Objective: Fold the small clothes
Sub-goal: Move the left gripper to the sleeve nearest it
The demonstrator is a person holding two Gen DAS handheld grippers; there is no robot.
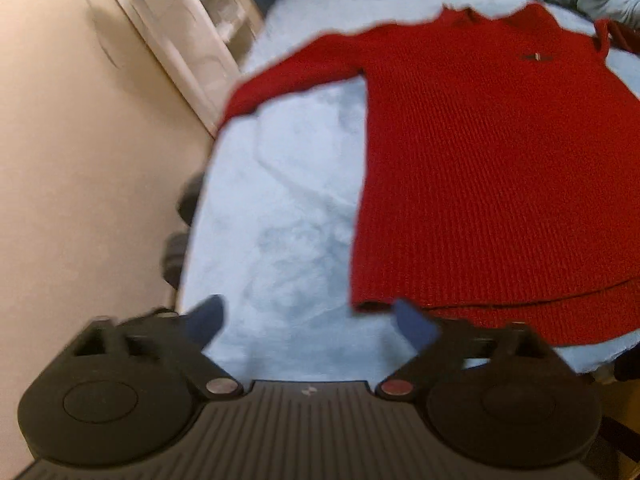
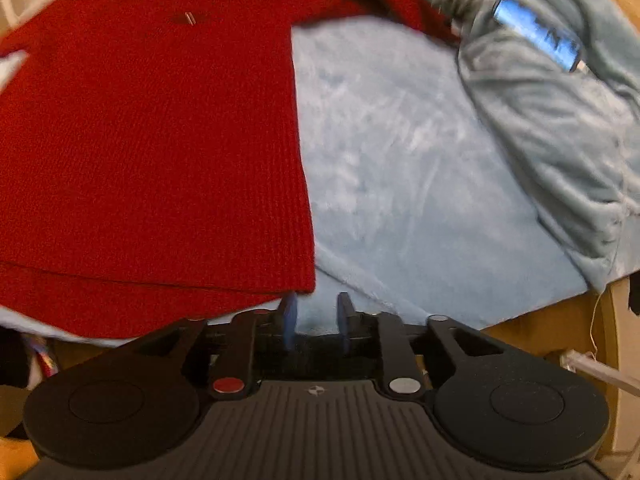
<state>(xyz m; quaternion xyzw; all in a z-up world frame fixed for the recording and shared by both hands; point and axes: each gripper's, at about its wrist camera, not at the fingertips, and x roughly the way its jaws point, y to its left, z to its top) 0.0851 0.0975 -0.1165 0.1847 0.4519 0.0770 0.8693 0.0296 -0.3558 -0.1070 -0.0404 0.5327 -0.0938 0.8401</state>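
A red knit sweater (image 1: 492,168) lies spread flat, front up, on a light blue blanket (image 1: 280,216). One sleeve reaches out to the far left. My left gripper (image 1: 310,320) is open and empty, just short of the sweater's near left hem corner. The sweater also shows in the right wrist view (image 2: 152,140), its other sleeve running off to the far right. My right gripper (image 2: 316,318) is slightly open and empty, beside the near right hem corner, over the blanket (image 2: 400,168).
A bunched grey-blue blanket (image 2: 560,128) lies along the right side with a phone (image 2: 536,32) on it. A white shelf unit (image 1: 188,28) stands by the wall at the far left. The wooden bed edge (image 2: 560,320) shows near right.
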